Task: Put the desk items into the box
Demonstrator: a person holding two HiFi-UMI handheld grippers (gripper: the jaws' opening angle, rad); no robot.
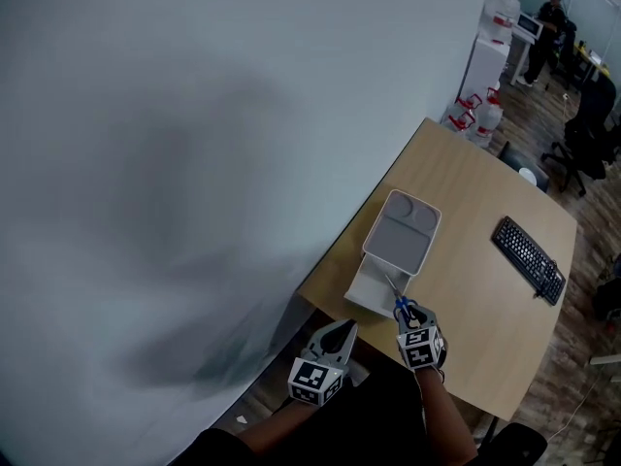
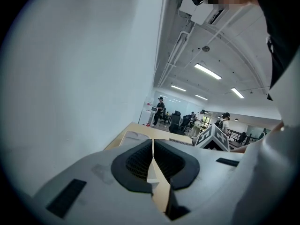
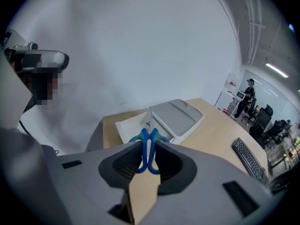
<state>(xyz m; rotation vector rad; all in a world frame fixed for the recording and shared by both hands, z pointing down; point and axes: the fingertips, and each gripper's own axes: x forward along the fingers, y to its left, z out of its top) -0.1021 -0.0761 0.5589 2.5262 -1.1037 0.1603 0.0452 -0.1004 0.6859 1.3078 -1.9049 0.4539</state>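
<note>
Gripping a pair of blue-handled scissors (image 3: 149, 153), the right tongs (image 1: 409, 316) are closed on the handle loops, blades pointing ahead toward the box (image 1: 401, 231), just short of its near end. The left tongs (image 2: 153, 142) hang nearer the person than the box, off the table's near edge, pressed together with nothing between them.

By my reading the task is mid-way through one carry: the scissors are picked up but not yet in the box. A white flat piece (image 1: 366, 287) lies against the box's near end, under the scissors' tips; whether it is a lid I cannot tell, nor what the box already holds. Beyond the box to its right, well apart, a black keyboard (image 1: 527, 258) lies on the table (image 1: 466, 183); it looks too long for the box.

The table is pale wood with a rounded corner, set against a plain white wall (image 1: 213, 144) on the box's left. Past the far end are a dark wood floor, office chairs (image 1: 582, 129) and a few people.
</note>
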